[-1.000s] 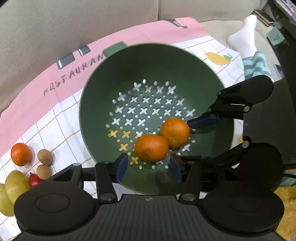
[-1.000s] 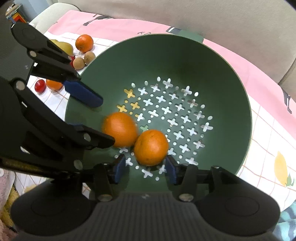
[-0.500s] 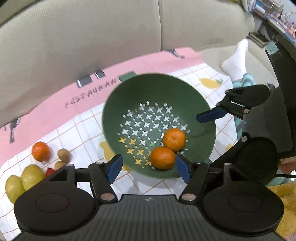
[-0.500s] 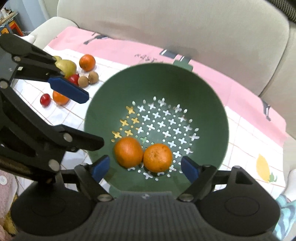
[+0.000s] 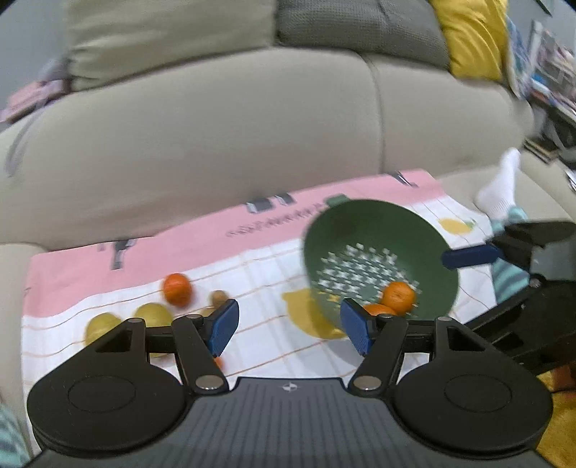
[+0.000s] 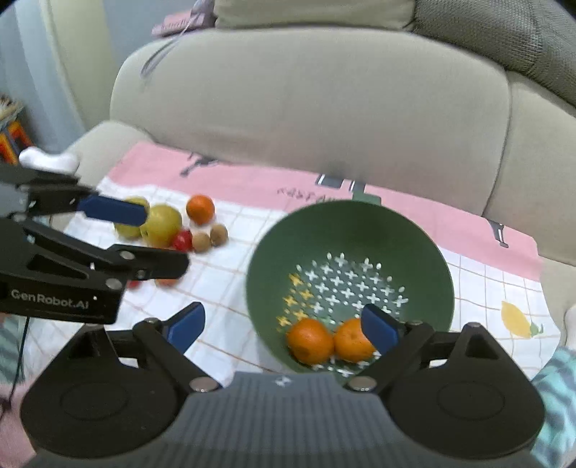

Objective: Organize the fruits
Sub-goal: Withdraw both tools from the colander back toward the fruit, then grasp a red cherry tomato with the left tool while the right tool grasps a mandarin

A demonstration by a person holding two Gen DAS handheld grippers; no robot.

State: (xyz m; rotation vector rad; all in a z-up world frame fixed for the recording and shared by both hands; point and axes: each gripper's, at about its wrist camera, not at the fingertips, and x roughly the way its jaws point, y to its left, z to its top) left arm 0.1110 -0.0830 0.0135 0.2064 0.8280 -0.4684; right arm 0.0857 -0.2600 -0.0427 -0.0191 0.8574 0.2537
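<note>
A green perforated bowl (image 6: pixel 360 234) sits on the checked cloth and holds two oranges (image 6: pixel 309 340), side by side at its near edge. It also shows in the left wrist view (image 5: pixel 388 230). My right gripper (image 6: pixel 284 324) is open and empty, raised above the bowl's near left rim. My left gripper (image 5: pixel 288 324) is open and empty, raised above the cloth left of the bowl. A loose orange (image 6: pixel 200 208), two yellow-green pears (image 6: pixel 162 223), two brown kiwis (image 6: pixel 210 237) and small red fruits (image 6: pixel 183 240) lie on the cloth to the left.
The pink-and-white cloth (image 6: pixel 223 288) covers a beige sofa seat, with the sofa back (image 6: pixel 324 108) behind. A yellow cushion (image 5: pixel 471 32) is at the upper right in the left wrist view. A foot in a white sock (image 5: pixel 500 187) rests at the right.
Both grippers have pulled up and back from the bowl and opened wider. The two oranges stay in the bowl. The view now takes in the sofa back and the loose fruit.
</note>
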